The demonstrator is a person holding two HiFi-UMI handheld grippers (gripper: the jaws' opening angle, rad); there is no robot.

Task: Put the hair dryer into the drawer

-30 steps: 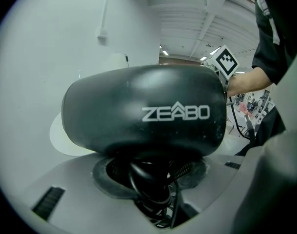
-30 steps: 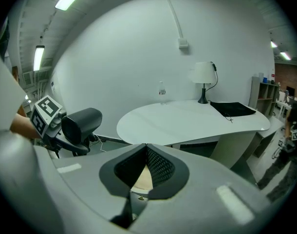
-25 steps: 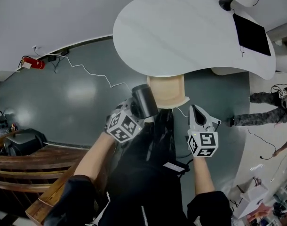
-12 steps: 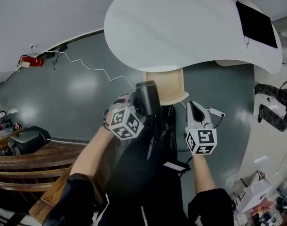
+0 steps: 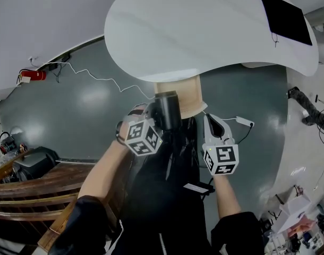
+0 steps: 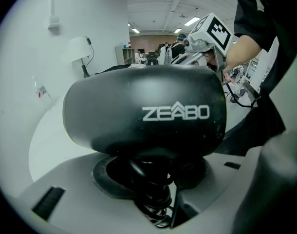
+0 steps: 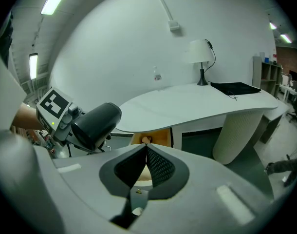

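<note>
In the left gripper point(image 5: 150, 120): the hair dryer point(image 6: 143, 113), clamped low on its handle, where the cord sits coiled. The black barrel lies crosswise above the jaws, held in the air in front of the person's body.
Right gripper point(image 7: 146, 146): jaws together with nothing between them. It hangs just beside the dryer, on the person's right.
Handling: by the look of it, a stiff plastic shell, smooth and probably a little slick. The weight likely sits up in the barrel, so it may want to swing about the handle. The handle looks like the sound place to hold it. The coiled cord is the soft, springy part and could snag on a drawer edge.
Drawer point(image 5: 187, 101): pulled open, pale wood, just beyond the dryer's barrel in the head view. Something small lies inside toward the back, too small to name.
Edges: the white table top point(image 5: 194, 31) overhangs the back of the drawer. The way in seems to be from above the pulled-out part, staying below the table's rim and between the two side walls.
Open room: the dark floor point(image 5: 71, 116) lies bare on both sides of the drawer. A white cable point(image 5: 98, 79) trails well apart on the person's left. The table's ribbed pedestal point(image 7: 233, 133) stands to the right of the drawer, apart from it.
Far off: a lamp point(image 7: 199, 50) and a flat black pad point(image 5: 285, 17) sit on the table, well away from the work.
</note>
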